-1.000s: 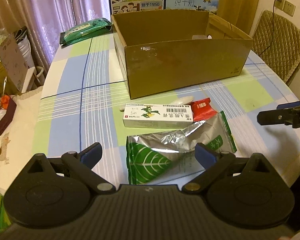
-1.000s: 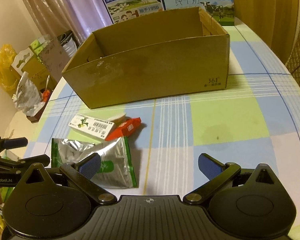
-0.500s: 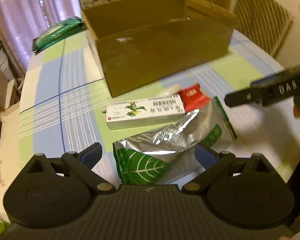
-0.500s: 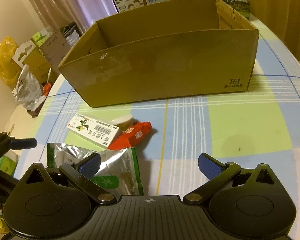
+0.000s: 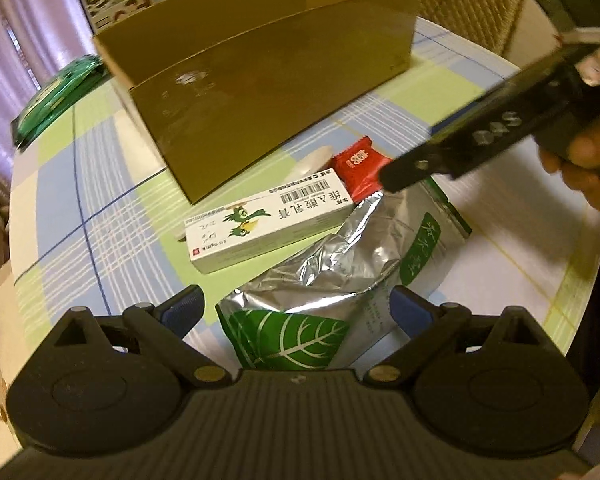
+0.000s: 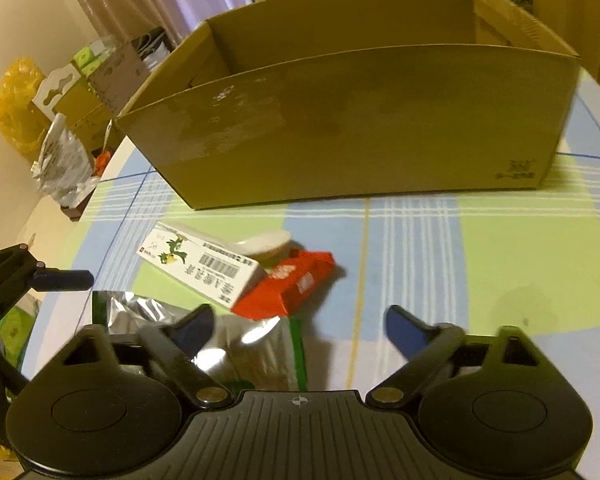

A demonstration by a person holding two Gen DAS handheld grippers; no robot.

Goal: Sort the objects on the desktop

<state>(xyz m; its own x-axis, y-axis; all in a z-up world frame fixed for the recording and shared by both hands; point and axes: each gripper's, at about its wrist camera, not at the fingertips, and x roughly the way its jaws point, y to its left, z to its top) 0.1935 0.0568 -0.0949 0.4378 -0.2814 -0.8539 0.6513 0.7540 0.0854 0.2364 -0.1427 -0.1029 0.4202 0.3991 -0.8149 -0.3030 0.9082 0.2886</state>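
We have brought both wide-open, empty grippers, left gripper (image 5: 296,308) and right gripper (image 6: 298,326), closer over the crinkled silver-green foil pouch (image 5: 340,276) and red snack packet (image 6: 286,284), lying before the brown cardboard box (image 6: 360,128); picking looks imminent.

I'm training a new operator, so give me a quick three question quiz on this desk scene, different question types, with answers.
1. True or false: the left gripper is shut on the foil bag.
2. What lies between the white box and the carton? A) spoon B) scissors C) cup
3. What colour is the packet beside the white box?

Key: 1 false, both the left and right gripper are open; 2 A, the spoon; 3 red.
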